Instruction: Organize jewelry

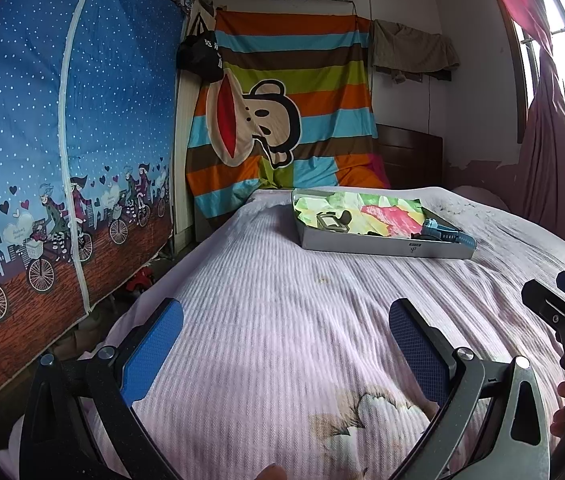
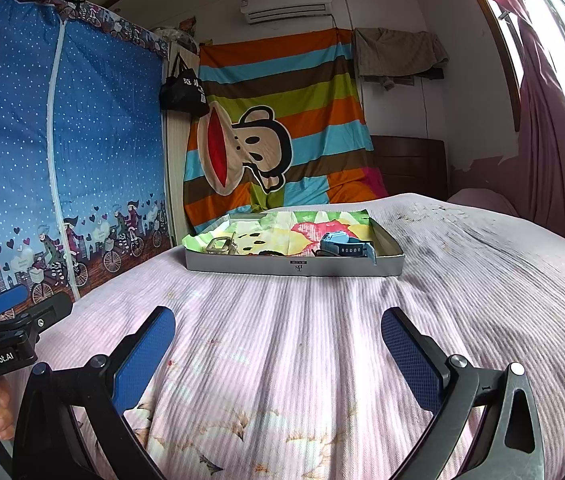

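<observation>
A shallow grey box point(image 1: 386, 247) point(image 2: 294, 267) lined with a bright patterned cloth rests on the pink striped bedspread point(image 1: 282, 312) point(image 2: 290, 320). Inside it lie a blue watch point(image 1: 444, 233) point(image 2: 346, 245) at the right and a pale watch-like piece point(image 1: 328, 221) point(image 2: 222, 245) at the left, with small dark items between them. My left gripper point(image 1: 286, 340) hovers low over the bedspread, well short of the box, open and empty. My right gripper point(image 2: 278, 344) is likewise open and empty, also short of the box.
A blue fabric wardrobe point(image 1: 62, 160) point(image 2: 62, 160) stands left of the bed. A striped monkey-print cloth point(image 1: 282, 120) point(image 2: 274, 128) hangs at the head. Pink curtains point(image 1: 542, 140) point(image 2: 550, 128) and a window are at the right. Each gripper shows at the other view's edge, with a hand.
</observation>
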{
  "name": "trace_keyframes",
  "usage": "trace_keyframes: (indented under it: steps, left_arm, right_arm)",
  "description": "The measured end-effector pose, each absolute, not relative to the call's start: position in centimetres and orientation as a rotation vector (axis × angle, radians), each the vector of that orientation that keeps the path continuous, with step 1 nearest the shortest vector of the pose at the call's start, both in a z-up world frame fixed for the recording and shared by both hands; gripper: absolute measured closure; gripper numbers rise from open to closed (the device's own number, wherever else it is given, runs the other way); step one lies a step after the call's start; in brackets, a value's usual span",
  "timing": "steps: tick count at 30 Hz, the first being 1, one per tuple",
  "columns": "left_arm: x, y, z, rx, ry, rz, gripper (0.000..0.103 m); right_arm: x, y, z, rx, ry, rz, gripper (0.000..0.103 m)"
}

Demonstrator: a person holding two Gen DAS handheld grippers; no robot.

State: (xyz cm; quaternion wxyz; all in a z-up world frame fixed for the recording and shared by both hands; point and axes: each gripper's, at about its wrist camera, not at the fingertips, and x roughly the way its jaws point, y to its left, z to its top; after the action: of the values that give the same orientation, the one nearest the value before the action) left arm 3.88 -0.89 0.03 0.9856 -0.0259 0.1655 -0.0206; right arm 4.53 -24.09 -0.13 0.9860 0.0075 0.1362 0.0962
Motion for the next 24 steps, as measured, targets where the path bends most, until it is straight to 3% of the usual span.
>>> trace_keyframes:
  steps: [24]
  left_arm:
    - [3.89, -0.7, -0.1, -0.058, 0.332, -0.036, 0.002]
  right_arm:
    - [4.49, -23.99, -0.14, 0.012, 0.274, 0.194, 0.0]
